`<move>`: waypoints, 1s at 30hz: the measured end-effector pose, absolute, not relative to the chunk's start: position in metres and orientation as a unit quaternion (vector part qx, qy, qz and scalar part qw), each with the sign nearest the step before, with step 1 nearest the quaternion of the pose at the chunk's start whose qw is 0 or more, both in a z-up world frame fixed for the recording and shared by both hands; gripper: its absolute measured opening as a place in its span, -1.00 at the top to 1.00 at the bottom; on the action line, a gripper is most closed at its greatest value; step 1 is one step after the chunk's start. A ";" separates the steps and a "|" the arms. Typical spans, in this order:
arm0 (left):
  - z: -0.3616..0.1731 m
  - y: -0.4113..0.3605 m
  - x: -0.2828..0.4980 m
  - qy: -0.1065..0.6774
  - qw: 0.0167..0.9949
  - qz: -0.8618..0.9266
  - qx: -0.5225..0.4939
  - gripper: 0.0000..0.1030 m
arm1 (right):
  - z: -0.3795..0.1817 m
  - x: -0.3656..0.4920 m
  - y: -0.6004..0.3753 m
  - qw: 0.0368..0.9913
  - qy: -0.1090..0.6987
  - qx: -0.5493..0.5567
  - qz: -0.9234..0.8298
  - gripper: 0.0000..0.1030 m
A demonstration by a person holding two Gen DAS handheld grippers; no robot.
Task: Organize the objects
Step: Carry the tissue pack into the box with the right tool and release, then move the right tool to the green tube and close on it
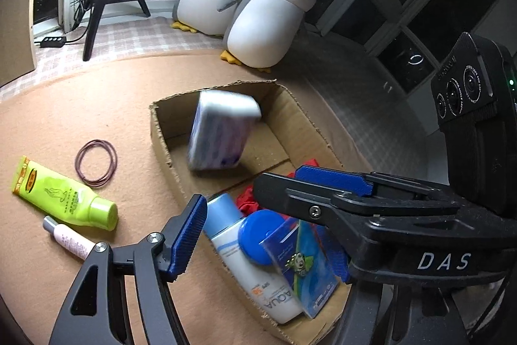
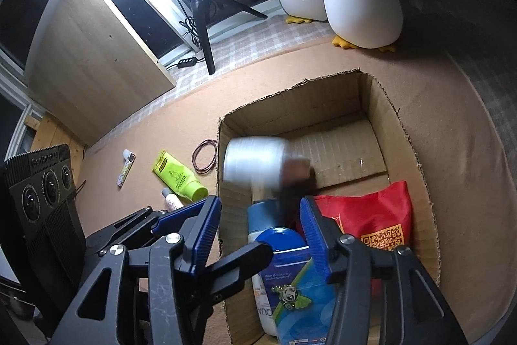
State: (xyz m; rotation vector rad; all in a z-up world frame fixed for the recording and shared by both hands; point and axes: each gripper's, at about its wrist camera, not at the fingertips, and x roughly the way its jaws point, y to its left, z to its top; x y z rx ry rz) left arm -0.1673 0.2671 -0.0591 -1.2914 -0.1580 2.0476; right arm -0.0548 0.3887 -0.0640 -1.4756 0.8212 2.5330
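To the left of the left claw (image 1: 255, 209) a green tube (image 1: 64, 194), a small pink bottle (image 1: 69, 236) and a loop of rubber bands (image 1: 96, 163) lie on the brown blanket (image 1: 80, 105), outside the cardboard box (image 1: 161, 151). The left claw stands apart, and nothing is between its pads. Just ahead of it a blurred white-and-blue pack (image 1: 223, 131) tilts over the box floor, free of both claws. Below the claws, inside the box, lie a sunscreen bottle (image 1: 258, 290), a blue lid (image 1: 258, 235) and a card packet (image 1: 307, 264). The right claw (image 2: 261, 235) also stands apart and holds nothing; a red bag (image 2: 378, 215) lies to its right.

I think the pack may bounce or land on its edge, because it is loose. The blur hides its print, and the claws cover part of the box contents.
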 end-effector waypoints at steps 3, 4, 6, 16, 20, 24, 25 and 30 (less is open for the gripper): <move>-0.057 0.259 -0.167 -0.061 0.347 0.793 -0.498 -0.38 | -0.063 -0.056 0.385 0.048 0.267 -0.483 0.832 0.04; -0.055 0.255 -0.166 -0.060 0.344 0.795 -0.497 -0.37 | -0.063 -0.056 0.384 0.047 0.267 -0.483 0.833 0.04; -0.053 0.244 -0.165 -0.062 0.339 0.799 -0.494 -0.37 | -0.063 -0.058 0.382 0.046 0.269 -0.481 0.833 0.04; -0.046 0.156 -0.161 -0.081 0.279 0.826 -0.483 -0.37 | -0.056 -0.069 0.363 0.029 0.266 -0.477 0.837 0.04; -0.047 0.108 -0.152 -0.086 0.242 0.837 -0.482 -0.37 | -0.052 -0.078 0.347 0.012 0.261 -0.475 0.840 0.04; -0.052 0.056 -0.138 -0.102 0.204 0.842 -0.489 -0.37 | -0.052 -0.090 0.327 -0.011 0.257 -0.478 0.840 0.04; -0.054 0.048 -0.135 -0.103 0.197 0.843 -0.490 -0.37 | -0.053 -0.093 0.322 -0.017 0.255 -0.479 0.840 0.04; -0.062 0.008 -0.120 -0.123 0.168 0.842 -0.497 -0.37 | -0.060 -0.116 0.291 -0.044 0.241 -0.493 0.835 0.05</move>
